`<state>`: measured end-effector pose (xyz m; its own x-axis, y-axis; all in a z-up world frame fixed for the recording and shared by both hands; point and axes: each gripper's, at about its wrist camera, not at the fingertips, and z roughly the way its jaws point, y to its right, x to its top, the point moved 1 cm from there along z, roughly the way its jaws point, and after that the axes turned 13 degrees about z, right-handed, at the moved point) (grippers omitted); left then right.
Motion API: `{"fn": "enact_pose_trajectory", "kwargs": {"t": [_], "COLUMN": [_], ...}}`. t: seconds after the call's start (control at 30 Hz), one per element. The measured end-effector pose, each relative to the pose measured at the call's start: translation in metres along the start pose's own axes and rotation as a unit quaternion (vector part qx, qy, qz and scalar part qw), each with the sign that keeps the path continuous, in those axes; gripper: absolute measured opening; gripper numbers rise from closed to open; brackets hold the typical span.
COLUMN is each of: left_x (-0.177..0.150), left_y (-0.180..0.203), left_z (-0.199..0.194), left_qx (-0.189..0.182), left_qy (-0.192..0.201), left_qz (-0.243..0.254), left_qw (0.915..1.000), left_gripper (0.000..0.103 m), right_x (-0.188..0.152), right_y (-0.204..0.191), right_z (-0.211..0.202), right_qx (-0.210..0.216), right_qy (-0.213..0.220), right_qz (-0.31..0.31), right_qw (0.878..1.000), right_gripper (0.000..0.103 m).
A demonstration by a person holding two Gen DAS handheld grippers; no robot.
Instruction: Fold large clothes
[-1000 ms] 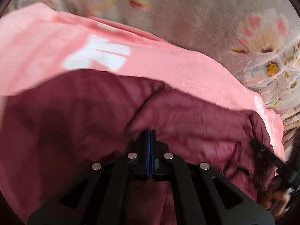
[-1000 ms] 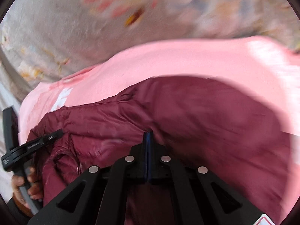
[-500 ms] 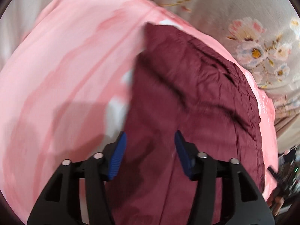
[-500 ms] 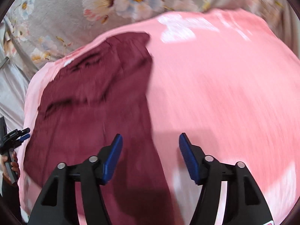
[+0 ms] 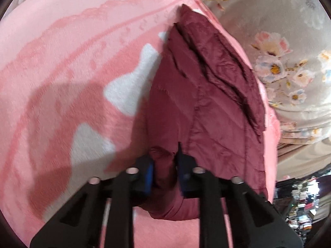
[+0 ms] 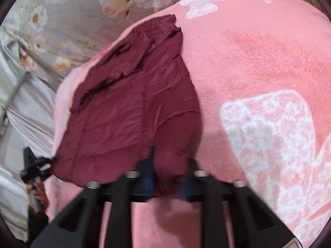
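A dark maroon quilted jacket [image 5: 206,103] is laid out flat on a pink fleece blanket, pretty much folded into a long narrow strip. Stitched seams and quilting lines can be seen running along its length, and the fabric is shiny and a bit crinkly. At the far end some layers are bunched and overlapped in loose pleats, close to the blanket's edge. The near end is rounded and puffed up slightly, with the two near corners lifted a little off the blanket. From the right wrist view the jacket [image 6: 132,107] is seen lying along the blanket's left edge.
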<state>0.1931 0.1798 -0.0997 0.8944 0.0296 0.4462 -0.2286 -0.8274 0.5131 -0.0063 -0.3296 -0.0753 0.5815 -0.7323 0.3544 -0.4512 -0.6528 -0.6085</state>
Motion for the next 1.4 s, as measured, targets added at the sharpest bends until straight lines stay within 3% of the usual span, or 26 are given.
{"fn": "enact_pose_trajectory", "kwargs": {"t": [0.17, 0.3, 0.4, 0.47, 0.57, 0.63, 0.73, 0.87, 1.03, 1.13, 1.23, 1.4], "left_x": [-0.012, -0.032, -0.034, -0.027, -0.001, 0.028, 0.08, 0.138, 0.17, 0.174, 0.176, 0.198], "left_y": [0.028, 0.049, 0.074, 0.092, 0.118, 0.127, 0.132, 0.113, 0.077, 0.062, 0.052, 0.039], "left_z": [-0.051, -0.126, -0.194, -0.219, -0.235, -0.222, -0.171, -0.073, 0.038, 0.076, 0.096, 0.069], "left_qx": [-0.02, -0.054, -0.074, -0.078, -0.073, -0.057, -0.007, 0.069, 0.139, 0.153, 0.152, 0.08], "left_qy": [0.025, 0.067, 0.134, 0.172, 0.212, 0.217, 0.198, 0.138, 0.053, 0.021, 0.017, 0.046], "left_qz": [0.04, 0.058, 0.076, 0.095, 0.121, 0.123, 0.119, 0.098, 0.072, 0.066, 0.064, 0.037], "left_qw": [0.9987, 0.9947, 0.9853, 0.9774, 0.967, 0.9667, 0.9729, 0.9832, 0.9863, 0.9857, 0.9861, 0.995], "left_gripper": [0.005, 0.003, 0.003, 0.004, 0.004, 0.004, 0.005, 0.005, 0.008, 0.01, 0.013, 0.016], "right_x": [-0.022, -0.038, -0.032, -0.019, 0.009, 0.041, 0.086, 0.13, 0.164, 0.177, 0.185, 0.197], "right_y": [-0.027, -0.048, -0.071, -0.087, -0.103, -0.113, -0.12, -0.108, -0.087, -0.078, -0.069, -0.072], "right_z": [-0.059, -0.131, -0.189, -0.216, -0.22, -0.196, -0.137, -0.048, 0.049, 0.089, 0.116, 0.077], "right_qx": [0.013, 0.052, 0.09, 0.124, 0.149, 0.142, 0.102, 0.051, -0.009, -0.042, -0.06, 0.019], "right_qy": [0.035, 0.076, 0.142, 0.195, 0.243, 0.258, 0.244, 0.199, 0.15, 0.124, 0.102, 0.15], "right_qz": [-0.07, -0.112, -0.125, -0.119, -0.099, -0.082, -0.055, -0.011, 0.024, 0.033, 0.042, 0.069], "right_qw": [0.997, 0.989, 0.978, 0.966, 0.953, 0.952, 0.963, 0.979, 0.988, 0.991, 0.992, 0.986], "right_gripper": [0.005, 0.004, 0.004, 0.004, 0.004, 0.004, 0.004, 0.004, 0.004, 0.004, 0.005, 0.011]}}
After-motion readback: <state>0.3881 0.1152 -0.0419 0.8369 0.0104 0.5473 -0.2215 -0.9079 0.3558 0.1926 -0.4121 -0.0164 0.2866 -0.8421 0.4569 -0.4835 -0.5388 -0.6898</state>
